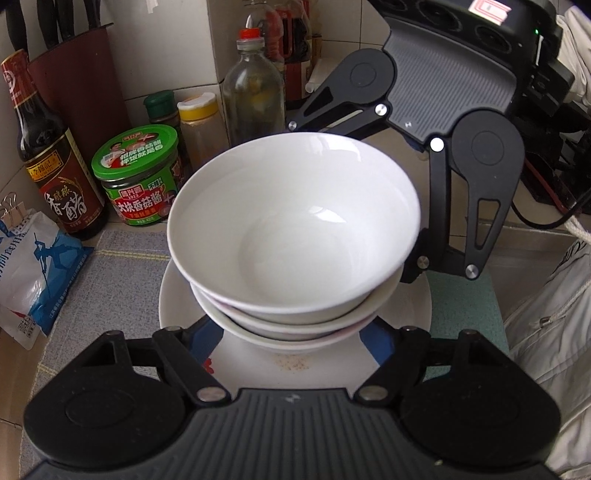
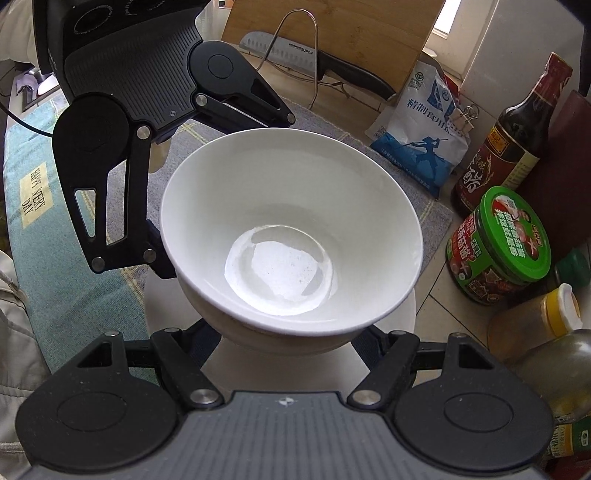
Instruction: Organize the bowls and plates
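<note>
Three stacked white bowls (image 1: 291, 229) sit on a white plate (image 1: 295, 365) that lies on a grey checked cloth (image 1: 110, 280). My left gripper (image 1: 291, 332) reaches in from the near side. Its blue-padded fingers (image 1: 210, 328) lie against both sides of the lowest bowls, and the tips are hidden under the top bowl. My right gripper (image 2: 288, 332) holds the same bowl stack (image 2: 291, 229) from the opposite side, its fingers (image 2: 373, 343) flanking the lower bowl. Each gripper shows in the other's view behind the stack. Crumbs lie on the plate's near rim.
Along the tiled wall stand a dark vinegar bottle (image 1: 55, 158), a green-lidded jar (image 1: 140, 173), spice jars (image 1: 195, 122) and a clear bottle (image 1: 255, 92). A salt bag (image 1: 33, 266) lies at the left. A knife (image 2: 295, 55) and a cutting board (image 2: 351, 33) rest behind. A pale jacket (image 1: 546, 332) is at the right.
</note>
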Tool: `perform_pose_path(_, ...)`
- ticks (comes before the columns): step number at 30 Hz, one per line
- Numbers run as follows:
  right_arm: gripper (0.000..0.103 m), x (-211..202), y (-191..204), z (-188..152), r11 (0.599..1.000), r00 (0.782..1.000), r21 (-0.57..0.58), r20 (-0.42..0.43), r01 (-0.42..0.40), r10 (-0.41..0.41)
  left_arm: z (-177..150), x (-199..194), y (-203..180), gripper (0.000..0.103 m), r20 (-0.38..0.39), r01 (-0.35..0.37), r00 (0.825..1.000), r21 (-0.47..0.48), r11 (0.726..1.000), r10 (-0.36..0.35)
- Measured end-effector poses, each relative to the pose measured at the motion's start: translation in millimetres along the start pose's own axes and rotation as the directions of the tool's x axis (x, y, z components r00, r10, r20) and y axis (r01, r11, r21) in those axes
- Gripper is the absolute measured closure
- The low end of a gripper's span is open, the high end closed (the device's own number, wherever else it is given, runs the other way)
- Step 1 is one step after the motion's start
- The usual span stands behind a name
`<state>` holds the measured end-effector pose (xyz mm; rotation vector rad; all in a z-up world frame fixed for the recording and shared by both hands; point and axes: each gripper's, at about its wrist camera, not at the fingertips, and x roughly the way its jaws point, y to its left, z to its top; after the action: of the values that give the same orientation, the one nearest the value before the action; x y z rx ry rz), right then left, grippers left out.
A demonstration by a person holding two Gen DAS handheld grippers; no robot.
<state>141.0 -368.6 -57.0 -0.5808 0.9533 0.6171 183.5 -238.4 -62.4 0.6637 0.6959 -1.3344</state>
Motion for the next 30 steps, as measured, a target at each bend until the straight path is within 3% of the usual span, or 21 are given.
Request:
perform_pose_path(13, 0.022, 2, -1, -3, 1.000, 1.000, 0.015, 0.012, 0.013, -0.013, -5, 6, -2, 0.022, 0.017, -0.031, 0.999, -0.025, 0.999, 0.032)
perform_pose_path(16, 0.010, -1, 3, -1, 0.998, 0.999, 0.042, 0.019, 0.044, -0.044, -8, 0, -7, 0.015, 0.046, -0.056, 0.997, -0.008, 0.998, 0.056)
perform_pose_path(21, 0.002, -13, 14, 2, 0.986, 0.992, 0.112, 0.002, 0.123, -0.124, -25, -25, -15, 0.007, 0.111, -0.108, 0.988, -0.022, 0.994, 0.110)
perform_pose_path(25, 0.001, -24, 38, 8, 0.964, 0.978, 0.166, -0.023, 0.210, -0.209, -43, -59, -26, 0.006, 0.188, -0.220, 0.953, -0.106, 0.970, 0.237)
perform_pose_path(27, 0.001, -30, 51, 13, 0.945, 0.968, 0.213, -0.036, 0.249, -0.247, -51, -76, -33, 0.001, 0.238, -0.286, 0.918, -0.157, 0.945, 0.318)
perform_pose_path(30, 0.000, -40, 70, 20, 0.893, 0.942, 0.304, -0.064, 0.333, -0.330, -56, -96, -47, 0.000, 0.278, -0.377, 0.862, -0.207, 0.903, 0.423)
